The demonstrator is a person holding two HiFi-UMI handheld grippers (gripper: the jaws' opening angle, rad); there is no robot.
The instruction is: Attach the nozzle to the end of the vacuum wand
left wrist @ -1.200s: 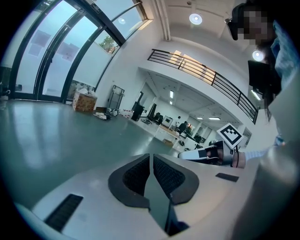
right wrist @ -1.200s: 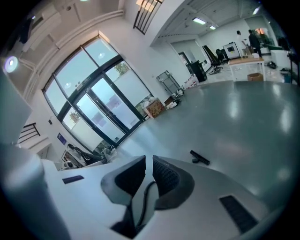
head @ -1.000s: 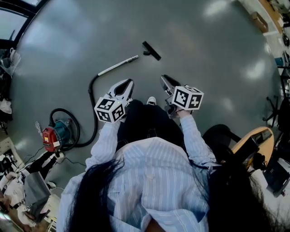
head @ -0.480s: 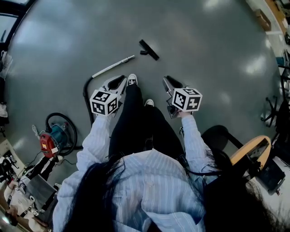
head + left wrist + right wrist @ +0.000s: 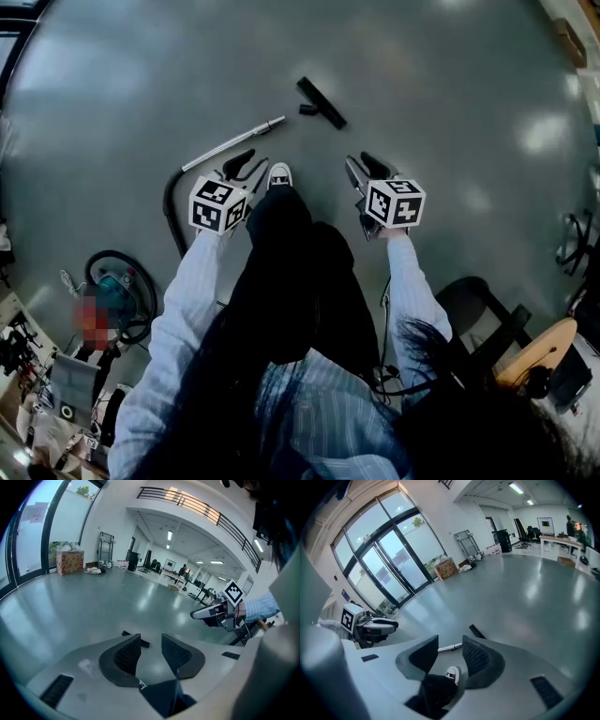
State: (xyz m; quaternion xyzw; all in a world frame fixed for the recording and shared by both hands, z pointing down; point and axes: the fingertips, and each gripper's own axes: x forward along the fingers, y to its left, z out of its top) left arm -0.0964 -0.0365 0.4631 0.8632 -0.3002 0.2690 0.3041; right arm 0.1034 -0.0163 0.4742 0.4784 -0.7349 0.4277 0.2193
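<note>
The black nozzle [image 5: 322, 101] lies on the grey floor, just beyond the silver wand [image 5: 234, 142], whose free end [image 5: 278, 120] points at it with a gap between. My left gripper [image 5: 251, 161] hovers beside the wand's near side, its jaws having just opened, with nothing between them. My right gripper [image 5: 361, 161] hangs to the right of the nozzle; its jaws have also just opened and are empty. Past the right gripper [image 5: 450, 641], the right gripper view shows the wand tip [image 5: 451, 646] and nozzle [image 5: 476, 631]. In the left gripper view the left gripper [image 5: 151, 639] stands open.
A black hose [image 5: 172, 202] curves from the wand back to the vacuum body [image 5: 120, 298] at the lower left. The person's shoe [image 5: 278, 175] stands between the grippers. A round table [image 5: 539, 349] and chair are at the lower right.
Both grippers have dropped toward the floor and moved forward, and their jaws went from shut to open. The person has leaned forward and one foot has stepped ahead.
</note>
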